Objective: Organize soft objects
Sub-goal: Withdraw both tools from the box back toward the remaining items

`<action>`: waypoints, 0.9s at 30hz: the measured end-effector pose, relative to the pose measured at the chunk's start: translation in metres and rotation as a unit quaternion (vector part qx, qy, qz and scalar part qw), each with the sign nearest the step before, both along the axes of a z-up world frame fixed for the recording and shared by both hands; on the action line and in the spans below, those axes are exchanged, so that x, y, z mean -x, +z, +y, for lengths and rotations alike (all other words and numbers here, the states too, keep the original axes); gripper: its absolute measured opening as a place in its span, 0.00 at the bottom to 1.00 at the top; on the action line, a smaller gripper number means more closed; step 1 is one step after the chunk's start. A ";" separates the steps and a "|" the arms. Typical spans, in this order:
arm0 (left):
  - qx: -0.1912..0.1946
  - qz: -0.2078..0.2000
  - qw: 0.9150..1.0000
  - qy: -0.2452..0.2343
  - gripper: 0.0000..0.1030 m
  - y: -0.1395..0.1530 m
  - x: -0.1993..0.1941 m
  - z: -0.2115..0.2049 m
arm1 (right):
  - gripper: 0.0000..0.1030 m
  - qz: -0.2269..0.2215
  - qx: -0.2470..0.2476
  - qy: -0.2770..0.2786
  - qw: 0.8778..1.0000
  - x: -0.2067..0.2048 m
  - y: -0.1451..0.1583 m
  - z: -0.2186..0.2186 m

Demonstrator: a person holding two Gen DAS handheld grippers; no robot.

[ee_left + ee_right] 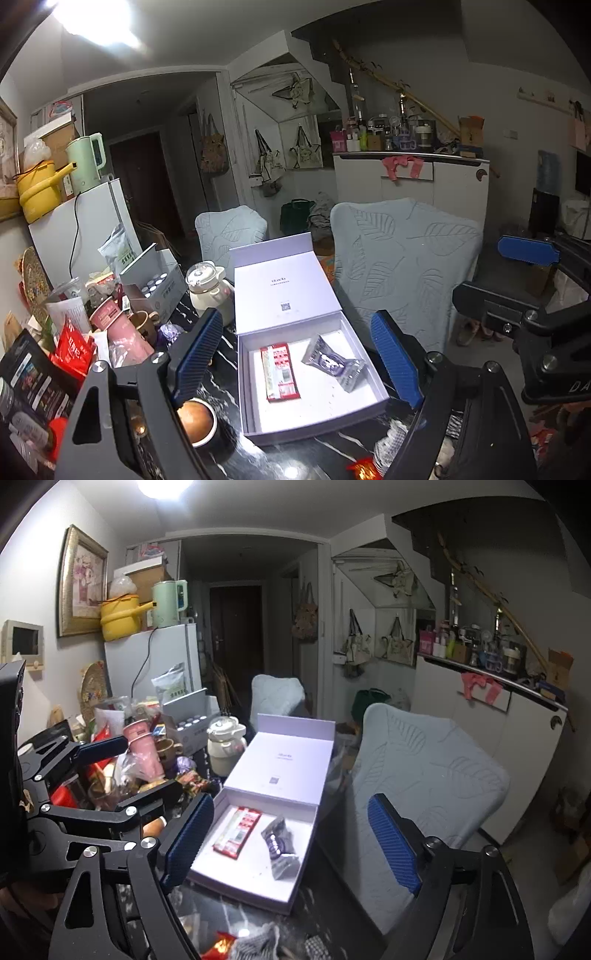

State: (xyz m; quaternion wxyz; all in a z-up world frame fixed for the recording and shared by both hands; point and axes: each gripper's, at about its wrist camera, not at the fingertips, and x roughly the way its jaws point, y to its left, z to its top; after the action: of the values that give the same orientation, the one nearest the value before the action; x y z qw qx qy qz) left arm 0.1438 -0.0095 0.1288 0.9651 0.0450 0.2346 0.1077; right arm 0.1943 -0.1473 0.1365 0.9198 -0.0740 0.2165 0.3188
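An open white box (pixel 373 380) with its lid up stands on the dark marble table (pixel 229 354); it shows in the right wrist view too (pixel 295 882). Inside lie a red-and-white snack packet (pixel 279 371) (pixel 238 830) and a grey-purple soft packet (pixel 334 362) (pixel 280 843). My left gripper (pixel 295 358) is open and empty, hovering just above and in front of the box. My right gripper (pixel 291 845) is open and empty, above the box's right side. Soft cloth pieces (pixel 258 941) and a red wrapper (pixel 219 945) lie at the table's near edge.
Clutter crowds the table's left: pink cup (pixel 122 332), white teapot (pixel 207 288), vial box (pixel 155 284), red packets (pixel 74 350), a brown round cup (pixel 197 421). Two covered chairs (pixel 402 258) stand beyond the table. A white fridge (pixel 155 661) is at the left.
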 end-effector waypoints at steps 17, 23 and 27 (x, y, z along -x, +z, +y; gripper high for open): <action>0.019 0.026 0.999 -0.024 0.81 -0.034 0.082 -0.033 | 0.86 0.016 -0.003 -0.011 1.000 0.083 -0.036 -0.036; 0.040 0.037 0.998 -0.020 0.81 -0.054 0.101 -0.035 | 0.86 0.020 0.004 -0.014 1.000 0.108 -0.056 -0.043; 0.047 0.050 0.997 -0.019 0.81 -0.071 0.112 -0.037 | 0.86 0.028 0.010 -0.018 0.999 0.117 -0.071 -0.045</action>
State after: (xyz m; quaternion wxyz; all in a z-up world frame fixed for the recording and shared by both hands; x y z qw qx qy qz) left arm 0.0315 -0.0463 0.0580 0.9551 0.0090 0.2863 0.0757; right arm 0.0777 -0.1925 0.0651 0.9181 -0.0701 0.2468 0.3020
